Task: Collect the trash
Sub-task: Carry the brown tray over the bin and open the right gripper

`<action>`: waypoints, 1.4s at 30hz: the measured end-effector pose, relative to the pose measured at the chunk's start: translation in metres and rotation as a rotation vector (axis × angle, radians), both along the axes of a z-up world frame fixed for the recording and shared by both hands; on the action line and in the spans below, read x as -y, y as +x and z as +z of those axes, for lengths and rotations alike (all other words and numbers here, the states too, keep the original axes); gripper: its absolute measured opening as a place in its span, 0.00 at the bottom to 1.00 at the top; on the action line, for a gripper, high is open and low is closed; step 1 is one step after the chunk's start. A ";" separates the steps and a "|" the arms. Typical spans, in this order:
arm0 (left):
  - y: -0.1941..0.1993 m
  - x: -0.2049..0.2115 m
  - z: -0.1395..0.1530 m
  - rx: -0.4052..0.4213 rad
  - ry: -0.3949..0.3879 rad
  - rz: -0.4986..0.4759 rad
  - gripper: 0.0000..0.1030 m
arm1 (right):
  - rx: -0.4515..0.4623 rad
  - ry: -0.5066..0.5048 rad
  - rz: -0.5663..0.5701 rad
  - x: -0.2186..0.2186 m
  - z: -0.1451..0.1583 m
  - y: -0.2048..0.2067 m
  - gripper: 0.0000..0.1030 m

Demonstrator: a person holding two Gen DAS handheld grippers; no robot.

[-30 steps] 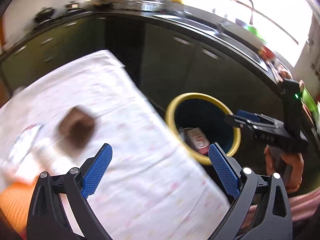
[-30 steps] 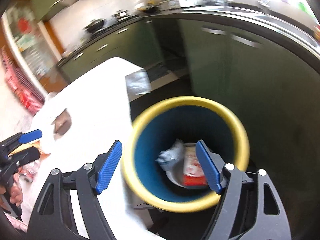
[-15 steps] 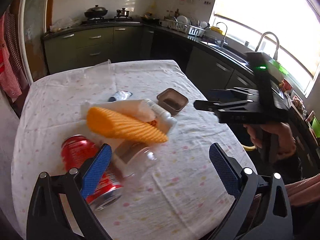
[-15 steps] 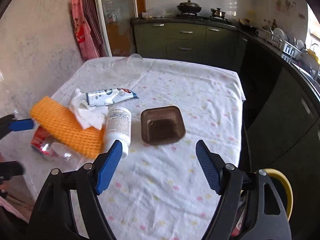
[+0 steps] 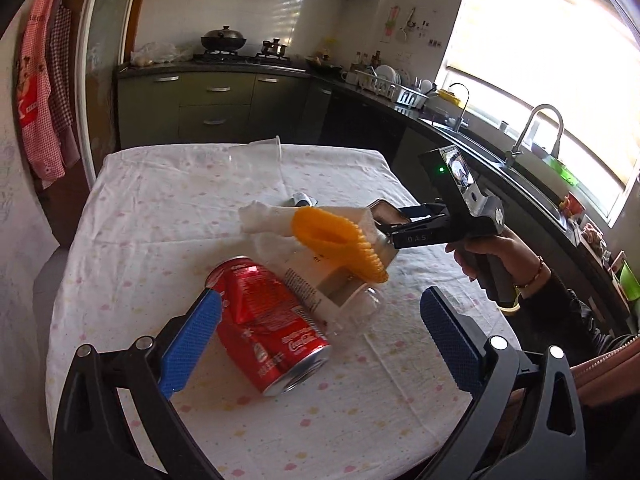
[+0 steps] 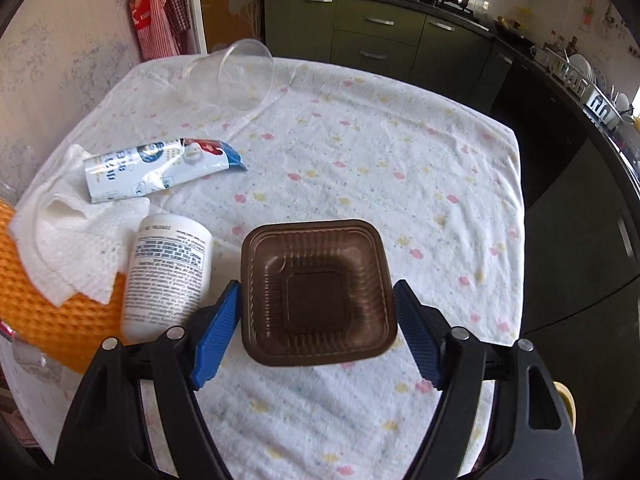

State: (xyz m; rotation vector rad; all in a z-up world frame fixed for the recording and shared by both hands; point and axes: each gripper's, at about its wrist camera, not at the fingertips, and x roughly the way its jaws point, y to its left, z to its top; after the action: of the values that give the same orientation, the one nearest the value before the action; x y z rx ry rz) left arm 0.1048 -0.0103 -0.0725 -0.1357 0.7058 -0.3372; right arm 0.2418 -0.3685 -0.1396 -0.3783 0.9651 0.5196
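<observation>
Brown plastic fills the middle of our right wrist view: a square ribbed tray [image 6: 316, 292] lies mouth-up on the bench [image 6: 400, 184], which is covered by a white cloth with pink and yellow dots. Our right gripper [image 6: 316, 328] hangs over it with its blue fingers [image 6: 216, 332] spread wide, one just beside each flank of the tray; we see no pad pressing on it, so the tray is straddled, not grasped.

At nine o'clock from the tray a white bottle [image 6: 168, 272] with printed text lies on its side. Beyond it, toward ten o'clock, a crumpled paper towel [image 6: 76, 236] rests over an orange foam net [image 6: 48, 308], and a squeezed white-and-blue tube [image 6: 160, 168] lies on the towel's far edge. A clear plastic cup [image 6: 244, 74] lies tipped over at eleven o'clock, near the far edge of the bench.

In our left wrist view, the left gripper [image 5: 316, 340] is likewise released, fingers [image 5: 188, 340] wide apart and holding nothing. A dented red cola can [image 5: 268, 320] lies on its side between them, nearer the left-hand finger, without clear contact. At one o'clock from the can a hand [image 5: 492, 256] holds the other gripper's handle above the far pile of trash.
</observation>
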 end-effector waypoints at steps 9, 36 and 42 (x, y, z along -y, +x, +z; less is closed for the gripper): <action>-0.001 0.010 -0.002 -0.011 0.013 -0.016 0.95 | -0.013 0.053 -0.050 0.011 0.006 0.002 0.64; -0.019 0.072 -0.006 -0.060 0.064 -0.073 0.95 | -0.010 0.103 -0.599 0.261 0.007 -0.094 0.67; -0.017 0.082 -0.006 -0.072 0.094 -0.070 0.95 | -0.047 0.114 -0.668 0.284 -0.014 -0.083 0.72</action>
State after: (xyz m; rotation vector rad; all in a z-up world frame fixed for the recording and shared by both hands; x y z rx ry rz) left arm 0.0879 -0.0919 -0.0789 -0.0341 0.7978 -0.3664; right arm 0.1590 -0.6530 -0.1534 0.0700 1.0333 -0.0276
